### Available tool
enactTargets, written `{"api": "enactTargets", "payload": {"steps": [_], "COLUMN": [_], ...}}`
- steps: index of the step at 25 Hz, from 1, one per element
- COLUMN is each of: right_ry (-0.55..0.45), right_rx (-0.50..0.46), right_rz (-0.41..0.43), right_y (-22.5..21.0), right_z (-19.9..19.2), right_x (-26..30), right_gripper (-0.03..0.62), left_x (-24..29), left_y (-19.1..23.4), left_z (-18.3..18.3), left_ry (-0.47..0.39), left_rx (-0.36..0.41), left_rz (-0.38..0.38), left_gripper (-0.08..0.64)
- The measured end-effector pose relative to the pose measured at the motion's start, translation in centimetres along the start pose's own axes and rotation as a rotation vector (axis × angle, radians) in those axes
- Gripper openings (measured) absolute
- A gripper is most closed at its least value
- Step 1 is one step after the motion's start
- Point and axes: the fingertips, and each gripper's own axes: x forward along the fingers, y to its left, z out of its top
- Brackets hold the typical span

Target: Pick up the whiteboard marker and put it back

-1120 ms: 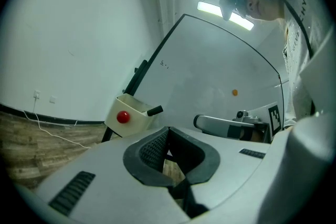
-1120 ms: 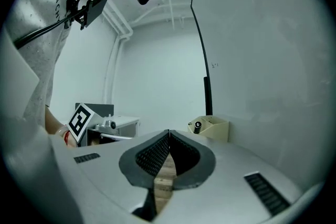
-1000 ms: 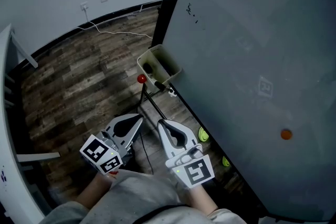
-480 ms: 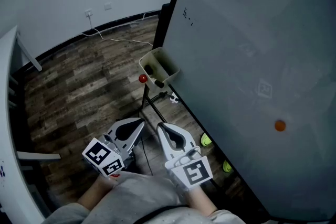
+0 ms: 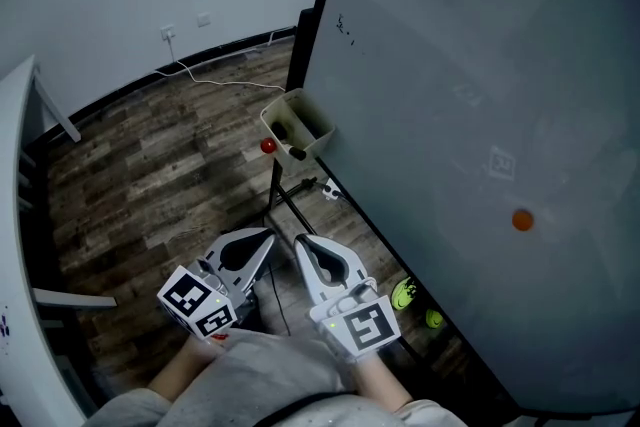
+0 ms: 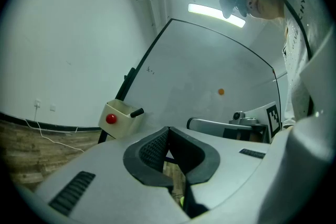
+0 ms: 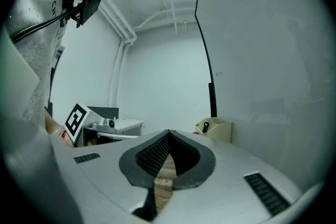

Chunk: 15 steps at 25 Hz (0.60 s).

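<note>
While the left gripper (image 5: 266, 235) and right gripper (image 5: 299, 241) hang closed and empty, the whiteboard marker (image 5: 296, 153) sits ahead in its holder (image 5: 321, 122).

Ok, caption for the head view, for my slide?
Left gripper and right gripper, both shut and empty, point toward the beige holder beside the whiteboard.
</note>
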Motion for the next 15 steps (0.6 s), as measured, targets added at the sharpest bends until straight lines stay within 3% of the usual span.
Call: {"api": "enactTargets", "payload": {"steps": [15], "right_ry": [0.0], "right_rx": [0.005], "right_rz": [0.013], "right_y": [2.2], "right_z": [-0.2], "right_x": [-3.9], "right_gripper": [0.018], "left_x": [-2.2], "left_y": [-4.1], "left_z": [-1.2], "left_ry": [-0.001], "left_rx": [0.012], "left_rz": [0.009], "left_gripper": [0.015]}}
